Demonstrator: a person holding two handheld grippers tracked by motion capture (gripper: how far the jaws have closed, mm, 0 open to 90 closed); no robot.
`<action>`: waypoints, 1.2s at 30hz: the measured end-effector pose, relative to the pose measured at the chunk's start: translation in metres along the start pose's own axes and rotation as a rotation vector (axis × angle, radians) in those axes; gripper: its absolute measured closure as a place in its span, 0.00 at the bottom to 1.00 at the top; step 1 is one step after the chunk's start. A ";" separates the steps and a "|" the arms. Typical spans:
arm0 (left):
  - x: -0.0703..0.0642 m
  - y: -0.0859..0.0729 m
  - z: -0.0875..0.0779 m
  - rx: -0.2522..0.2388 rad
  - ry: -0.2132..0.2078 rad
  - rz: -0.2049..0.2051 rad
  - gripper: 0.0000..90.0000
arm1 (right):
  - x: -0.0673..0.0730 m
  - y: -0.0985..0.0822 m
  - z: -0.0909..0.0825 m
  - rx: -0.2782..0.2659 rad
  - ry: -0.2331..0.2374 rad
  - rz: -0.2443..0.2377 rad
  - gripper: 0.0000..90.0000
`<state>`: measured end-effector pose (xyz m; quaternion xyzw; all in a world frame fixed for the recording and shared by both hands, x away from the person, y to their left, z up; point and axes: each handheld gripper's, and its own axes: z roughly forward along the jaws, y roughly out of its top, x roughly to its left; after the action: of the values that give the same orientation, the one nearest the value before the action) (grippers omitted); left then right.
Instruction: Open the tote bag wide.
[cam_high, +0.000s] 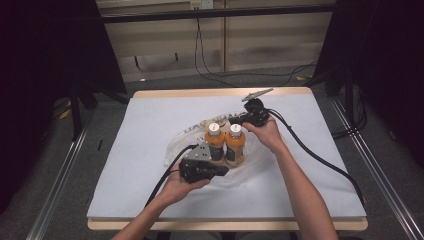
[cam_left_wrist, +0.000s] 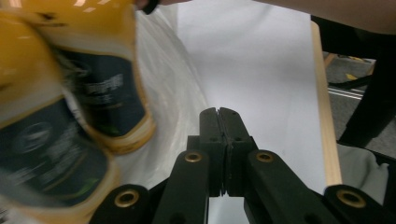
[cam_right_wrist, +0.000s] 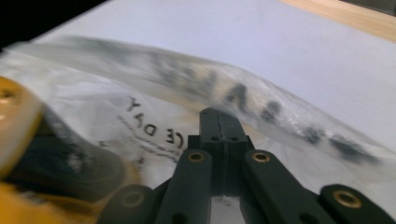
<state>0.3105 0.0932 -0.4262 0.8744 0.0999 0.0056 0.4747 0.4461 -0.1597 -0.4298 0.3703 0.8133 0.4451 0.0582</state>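
Two orange bottles (cam_high: 215, 141) and (cam_high: 235, 145) with white caps standing side by side, one clear plastic bag (cam_high: 176, 141) with printed letters beneath them, one white sheet (cam_high: 150, 125) covering one wooden tabletop (cam_high: 200, 92), two tools, left tool (cam_high: 220, 170), right tool (cam_high: 234, 119)

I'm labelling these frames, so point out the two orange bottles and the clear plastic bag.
Left orange bottle with white cap (cam_high: 215, 142), high view, on its body.
Right orange bottle with white cap (cam_high: 235, 146), high view, on its label.
Clear printed plastic bag (cam_right_wrist: 261, 100), right gripper view, on its raised edge.

Lab, dark curtains (cam_high: 45, 75), metal rails (cam_high: 60, 180)
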 end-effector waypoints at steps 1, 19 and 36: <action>0.001 0.000 -0.003 -0.008 0.007 -0.010 0.99 | 0.001 -0.001 -0.003 -0.010 -0.002 -0.005 1.00; 0.096 0.040 -0.055 0.032 0.224 -0.052 1.00 | 0.037 -0.041 -0.047 0.087 -0.109 -0.097 1.00; 0.146 0.021 0.026 0.210 0.142 -0.148 1.00 | 0.062 -0.088 -0.045 0.156 -0.109 -0.111 1.00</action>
<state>0.4603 0.0869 -0.4354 0.9070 0.1977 0.0219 0.3713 0.3339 -0.1789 -0.4561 0.3520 0.8603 0.3556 0.0979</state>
